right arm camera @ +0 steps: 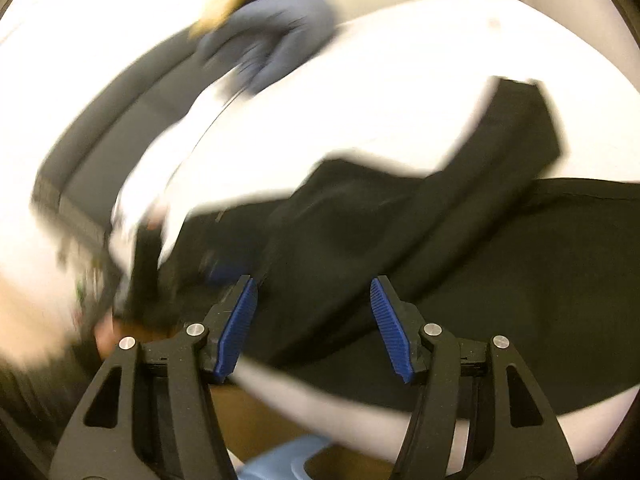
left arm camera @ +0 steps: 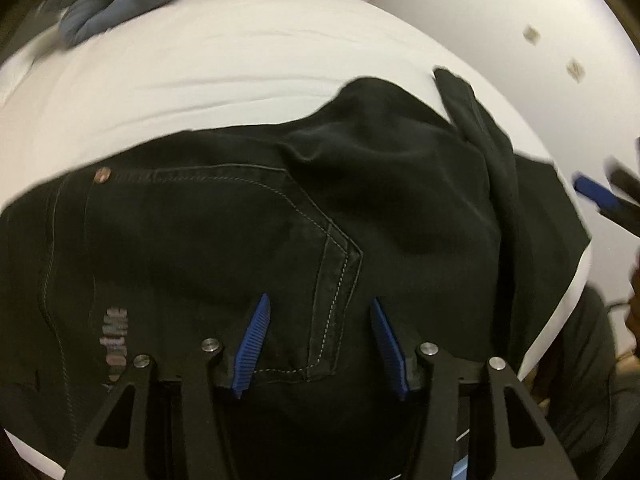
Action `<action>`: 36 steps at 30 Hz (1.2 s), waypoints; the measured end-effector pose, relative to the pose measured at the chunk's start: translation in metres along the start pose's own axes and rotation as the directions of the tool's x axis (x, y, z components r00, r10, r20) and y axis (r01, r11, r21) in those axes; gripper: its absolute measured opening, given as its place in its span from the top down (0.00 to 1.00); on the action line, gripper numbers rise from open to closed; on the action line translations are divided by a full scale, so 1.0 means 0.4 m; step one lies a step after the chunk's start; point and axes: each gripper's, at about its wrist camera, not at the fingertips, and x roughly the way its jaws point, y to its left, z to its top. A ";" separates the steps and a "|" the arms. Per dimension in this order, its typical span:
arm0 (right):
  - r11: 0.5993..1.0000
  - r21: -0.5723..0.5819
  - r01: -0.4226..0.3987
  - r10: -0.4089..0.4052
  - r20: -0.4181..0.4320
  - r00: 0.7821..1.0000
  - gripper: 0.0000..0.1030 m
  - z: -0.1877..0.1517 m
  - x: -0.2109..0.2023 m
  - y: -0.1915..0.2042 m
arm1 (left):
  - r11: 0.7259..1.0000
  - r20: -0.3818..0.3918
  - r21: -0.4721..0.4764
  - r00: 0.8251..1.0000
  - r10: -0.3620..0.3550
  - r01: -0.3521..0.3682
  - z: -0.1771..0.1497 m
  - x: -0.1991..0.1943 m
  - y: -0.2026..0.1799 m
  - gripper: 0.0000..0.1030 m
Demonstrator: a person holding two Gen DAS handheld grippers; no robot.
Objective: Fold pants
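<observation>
Black pants [left arm camera: 248, 240] lie on a white table [left arm camera: 224, 80], back pocket stitching and a copper rivet facing up, one leg folded across toward the right. My left gripper [left arm camera: 319, 304] is open just above the pocket area, holding nothing. The right gripper's blue pad [left arm camera: 596, 194] shows at the right edge of the left wrist view. In the blurred right wrist view, my right gripper [right arm camera: 314, 284] is open above the pants [right arm camera: 400, 248] near the table's front edge [right arm camera: 304, 396], empty.
A crumpled blue-grey garment [left arm camera: 116, 0] lies at the table's far left, also in the right wrist view [right arm camera: 276, 36]. A dark grey couch [right arm camera: 120, 128] stands beyond the table. A light blue object [right arm camera: 280, 460] sits below the table edge.
</observation>
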 end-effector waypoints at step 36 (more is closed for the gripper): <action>0.800 0.592 -0.095 -0.101 0.289 0.952 0.98 0.354 0.053 -0.629 | 0.920 0.037 -0.360 0.987 -0.154 0.157 -0.001 0.032 0.088 0.95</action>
